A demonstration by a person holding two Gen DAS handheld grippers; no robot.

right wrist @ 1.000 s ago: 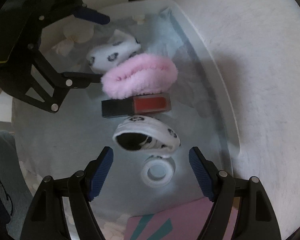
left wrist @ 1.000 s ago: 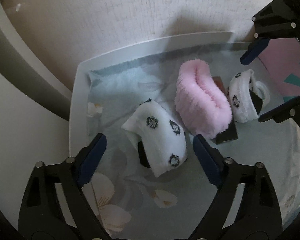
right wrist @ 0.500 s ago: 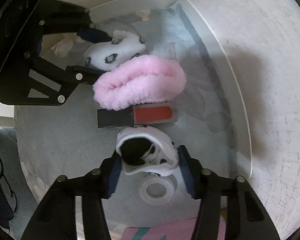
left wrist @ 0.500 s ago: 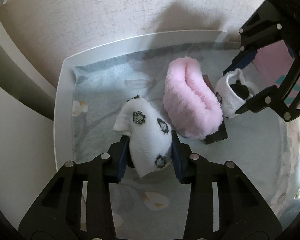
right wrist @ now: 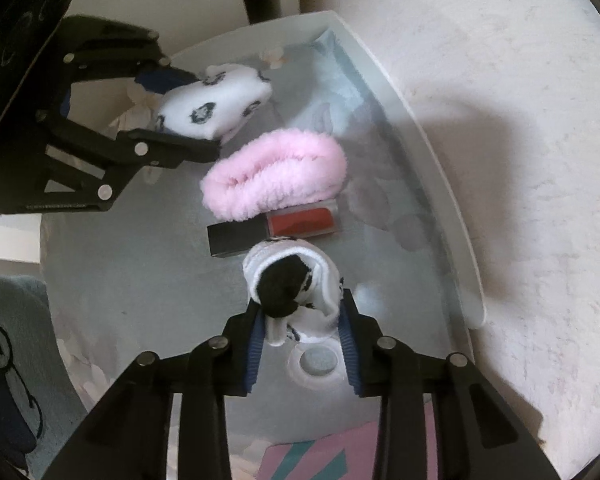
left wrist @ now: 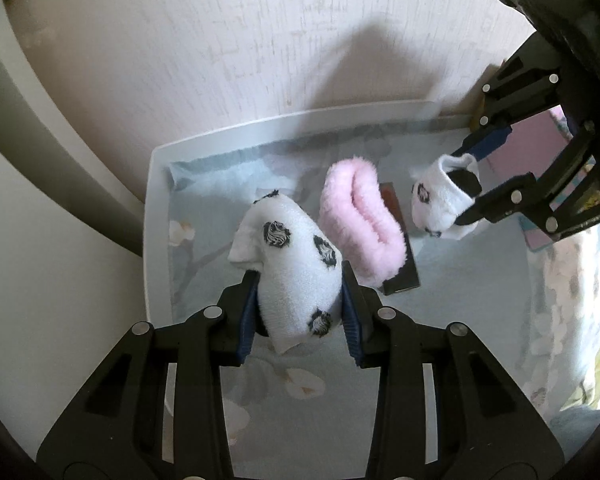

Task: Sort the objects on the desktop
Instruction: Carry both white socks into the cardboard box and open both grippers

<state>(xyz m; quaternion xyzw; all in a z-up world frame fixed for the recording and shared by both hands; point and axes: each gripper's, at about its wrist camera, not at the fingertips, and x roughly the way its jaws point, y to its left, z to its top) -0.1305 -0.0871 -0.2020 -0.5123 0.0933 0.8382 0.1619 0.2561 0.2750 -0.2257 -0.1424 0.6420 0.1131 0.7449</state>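
two white socks with black spots are each pinched in a claw above the table top. the first sock [left wrist: 294,266] sits squeezed between the blue pads of the left claw [left wrist: 298,312], near the table's left edge and not far from its back left corner. the second sock [right wrist: 296,286], its black inside showing, is clamped in the right claw [right wrist: 302,342], further along toward the right end of the table. between the two socks a fluffy pink headband [left wrist: 360,220] lies on the table, resting against a dark box with a red window [right wrist: 274,230] that lies flat beside it; the second sock overlaps the near edge of that box in the right claw's view. a white ring [right wrist: 318,362] lies on the table under the right claw's tips. a pink card with teal stripes [right wrist: 320,458] lies past it at the near edge of that view. the table [left wrist: 158,216] has a white rim and a pale flowered cloth under glass, and its back edge stands against a textured wall [left wrist: 220,40].
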